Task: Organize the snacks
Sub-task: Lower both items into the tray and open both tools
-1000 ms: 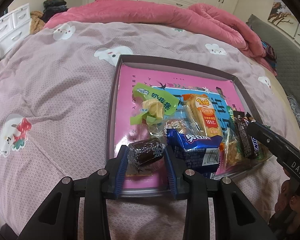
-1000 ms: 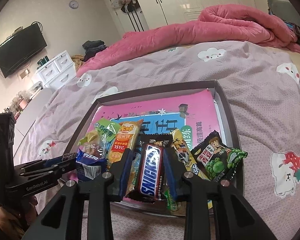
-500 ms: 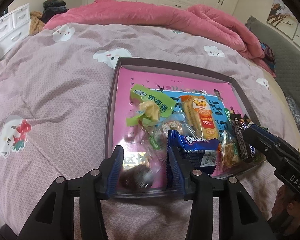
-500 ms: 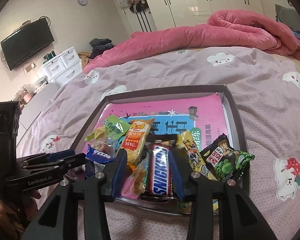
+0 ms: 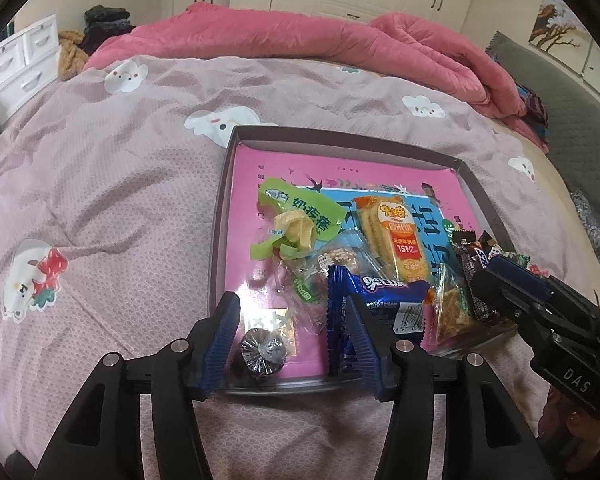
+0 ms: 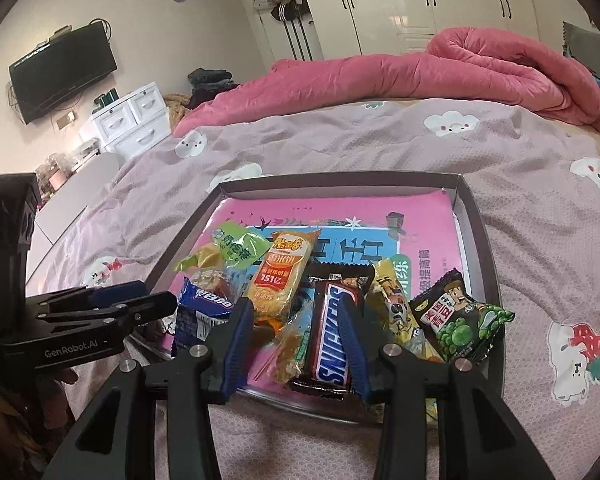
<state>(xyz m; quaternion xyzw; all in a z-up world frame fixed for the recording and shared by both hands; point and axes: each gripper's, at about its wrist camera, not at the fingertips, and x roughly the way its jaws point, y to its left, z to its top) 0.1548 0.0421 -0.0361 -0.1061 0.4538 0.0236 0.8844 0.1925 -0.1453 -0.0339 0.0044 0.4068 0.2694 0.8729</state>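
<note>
Bedroom setup: a bed with a mauve cartoon-print sheet [image 5: 100, 200] and a pink duvet [image 6: 440, 68] bunched at the far end, plus a shallow tray [image 5: 340, 142] with a pink liner sitting on the sheet, snacks heaped along its near edge.

So what just changed: the left tongs [image 5: 292, 344] have been opening and they've let go of the little dark foil-wrapped snack [image 5: 260, 350]. It now sits in the tray's near left corner, between the pads but with a visible gap on both sides, so it's released, not gripped. A second ago that same snack was pinched tight and held up off the tray; half a second ago it was a blur dropping down.

The right tongs [image 6: 296, 340] also spread a bit. They straddle the Snickers bar [image 6: 332, 332], which lies flat in the tray. One pad sits over the wrapper, the other is well clear, so I'd call that loose too. Earlier the pads hugged the bar much closer.

Neighbours haven't moved: blue Oreo pack [image 5: 380, 296], orange cracker pack [image 5: 396, 236], green roll pack [image 5: 300, 212], green pea pack [image 6: 460, 320].

My read: both drop-offs are done, and it's either grab another snack or tidy the pile.
</note>
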